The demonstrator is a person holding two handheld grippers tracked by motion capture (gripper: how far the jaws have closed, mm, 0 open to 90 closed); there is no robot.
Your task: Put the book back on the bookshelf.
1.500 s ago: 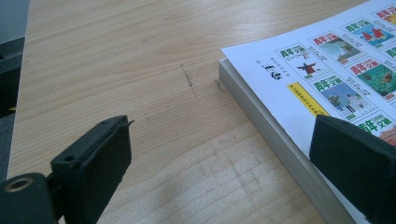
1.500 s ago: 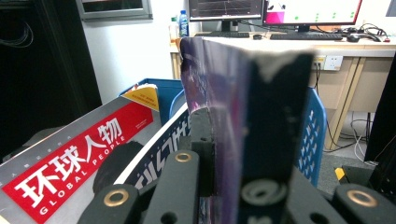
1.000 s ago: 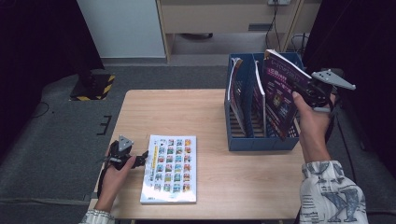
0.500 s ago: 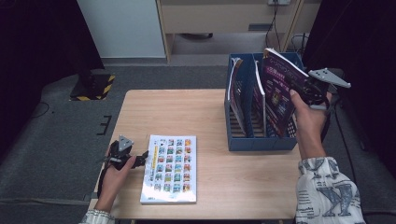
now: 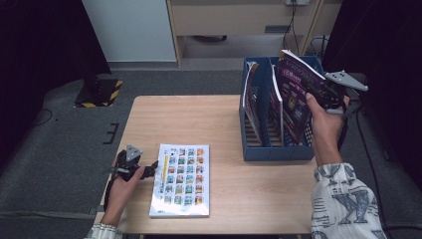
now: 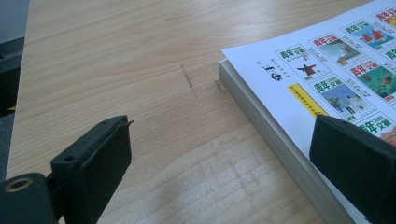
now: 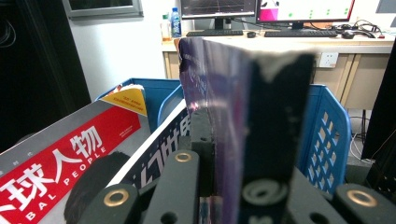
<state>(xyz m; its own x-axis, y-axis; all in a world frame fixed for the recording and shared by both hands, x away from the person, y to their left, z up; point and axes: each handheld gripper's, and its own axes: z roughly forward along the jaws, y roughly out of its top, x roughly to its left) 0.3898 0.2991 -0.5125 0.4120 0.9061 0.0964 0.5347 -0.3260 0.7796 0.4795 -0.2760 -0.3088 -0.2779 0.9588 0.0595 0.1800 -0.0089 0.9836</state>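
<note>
Holding a magazine over the rack

Resting on the table [image 5: 219,119], the left gripper [image 5: 149,170] is gaping beside the book [image 5: 181,179]. Farther off, the right gripper [image 5: 312,92] is clamping a purple magazine [image 5: 294,94], tilted, above the blue rack [image 5: 278,152].

- The table [image 5: 209,119] is pale wood, its top scuffed.
- A striped block [image 5: 99,93] sits on the grey floor [image 5: 54,149] off the table's far left corner.
- A wooden desk [image 7: 299,46] stands beyond, carrying monitors [image 7: 217,7], a keyboard [image 7: 215,32] and a bottle [image 7: 175,21].
- A wall socket [image 7: 329,59] shows on the desk front.
</note>
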